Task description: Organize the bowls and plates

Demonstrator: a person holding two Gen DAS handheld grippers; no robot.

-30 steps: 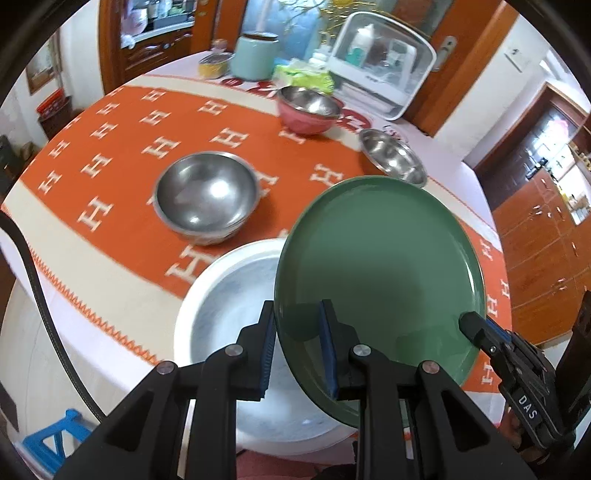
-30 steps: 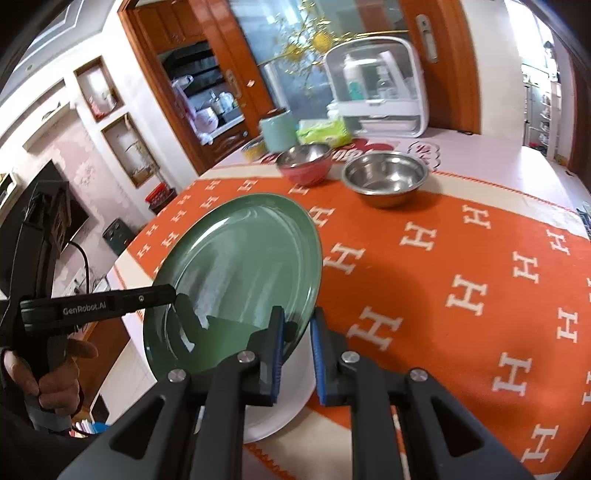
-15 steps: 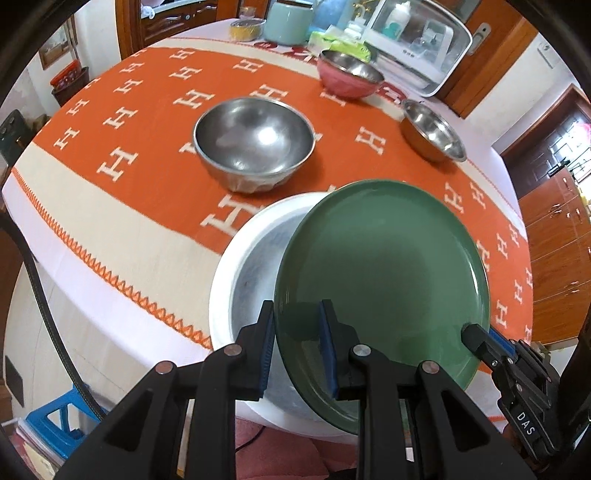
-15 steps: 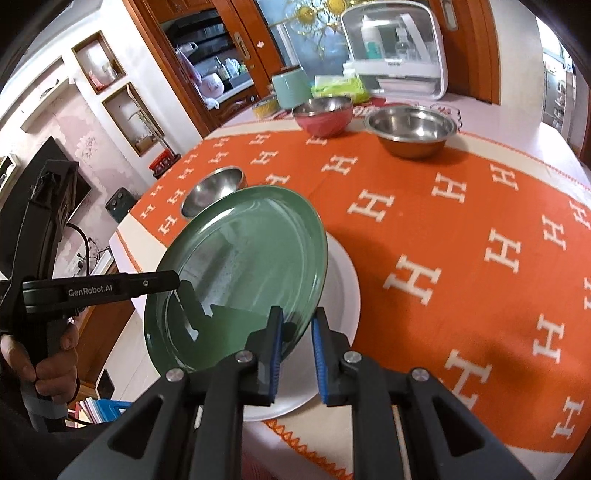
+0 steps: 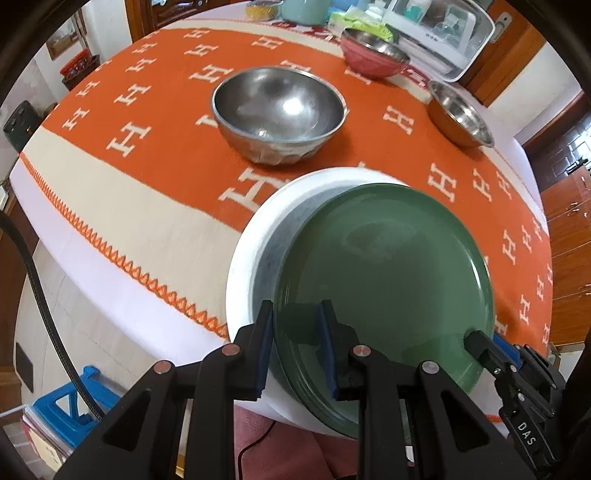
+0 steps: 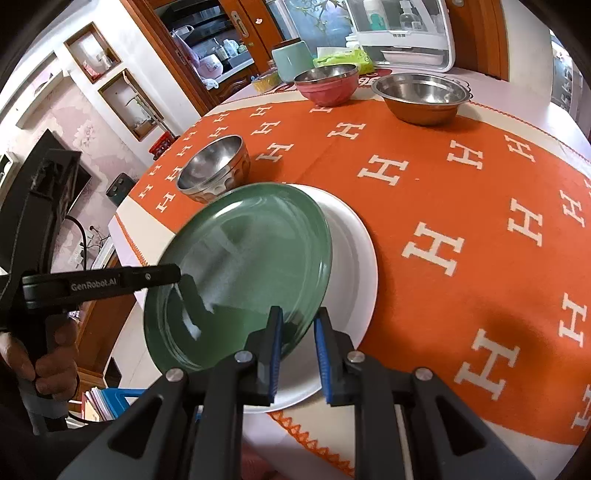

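Note:
A green plate (image 5: 384, 280) is held tilted just above a white plate (image 5: 258, 236) at the table's near edge. My left gripper (image 5: 297, 347) is shut on the green plate's near rim. My right gripper (image 6: 298, 354) is shut on the opposite rim of the green plate (image 6: 243, 266); its tip shows in the left wrist view (image 5: 484, 347). The white plate (image 6: 354, 258) lies flat under it. A steel bowl (image 5: 279, 110) stands just beyond the plates. A pink bowl (image 5: 373, 53) and a second steel bowl (image 5: 460, 114) stand farther back.
The round table has an orange cloth (image 6: 461, 177) with white H marks. A white dish rack (image 5: 443, 33), a teal canister (image 6: 291, 61) and a green packet (image 6: 341, 57) stand at the far edge. A blue stool (image 5: 70, 402) is on the floor at left.
Both grippers have lowered the green plate toward the white plate and tipped it flatter. Its far edge now sits close over the white plate.

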